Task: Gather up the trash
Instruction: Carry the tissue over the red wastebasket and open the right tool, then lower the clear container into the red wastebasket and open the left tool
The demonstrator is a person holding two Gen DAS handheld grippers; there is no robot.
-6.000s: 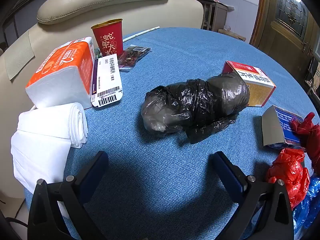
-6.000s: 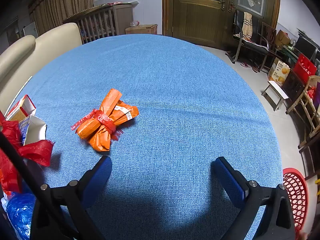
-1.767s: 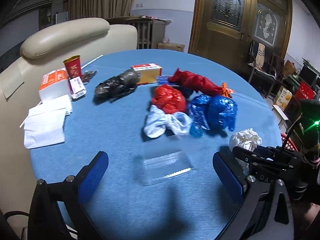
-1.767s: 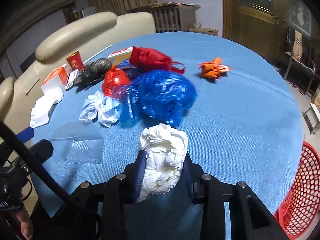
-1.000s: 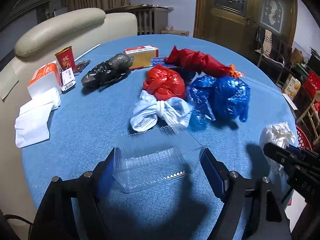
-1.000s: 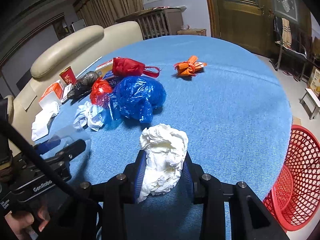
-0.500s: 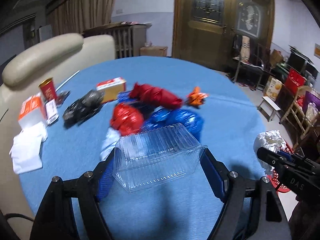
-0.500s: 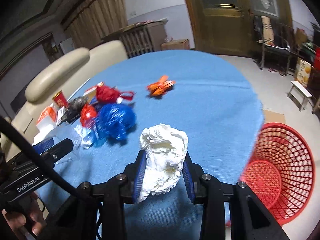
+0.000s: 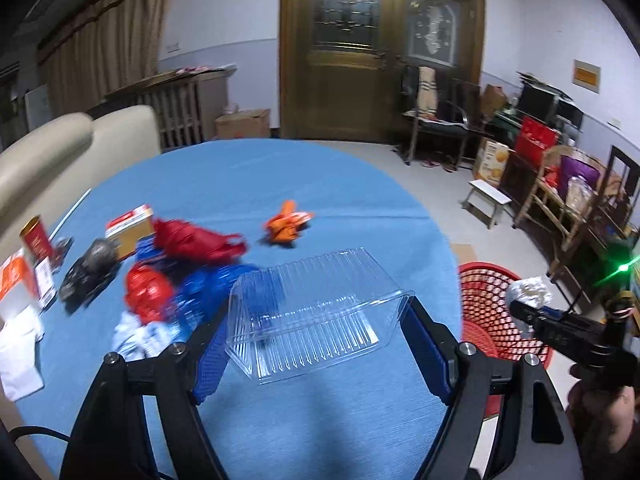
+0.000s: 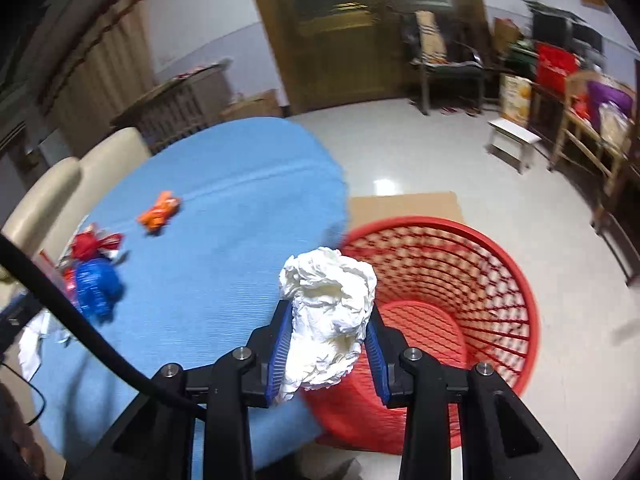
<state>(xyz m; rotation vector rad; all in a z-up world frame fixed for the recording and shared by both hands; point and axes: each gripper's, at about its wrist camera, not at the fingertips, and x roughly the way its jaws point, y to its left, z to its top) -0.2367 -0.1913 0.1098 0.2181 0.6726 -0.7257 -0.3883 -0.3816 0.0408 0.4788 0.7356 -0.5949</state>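
My left gripper (image 9: 320, 344) is shut on a clear ribbed plastic container (image 9: 312, 312) and holds it above the blue table (image 9: 280, 184). My right gripper (image 10: 328, 344) is shut on a crumpled white paper wad (image 10: 328, 304) and holds it at the table's edge, over the near rim of the red mesh basket (image 10: 452, 280) on the floor. In the left wrist view the right gripper (image 9: 520, 310) with the wad (image 9: 528, 290) shows beside the basket (image 9: 488, 296).
Red (image 9: 148, 292), blue (image 9: 208, 288), black (image 9: 88, 268) and orange (image 9: 286, 224) bags lie on the table with a box (image 9: 130, 226), a red cup (image 9: 36, 240) and tissues (image 9: 16, 280). A beige sofa (image 9: 60, 148) stands behind. Chairs and a stool (image 10: 514, 140) stand on the floor.
Both grippers have swung right with their loads. The right gripper has moved from over the table to the basket. The left gripper has lifted the container higher.
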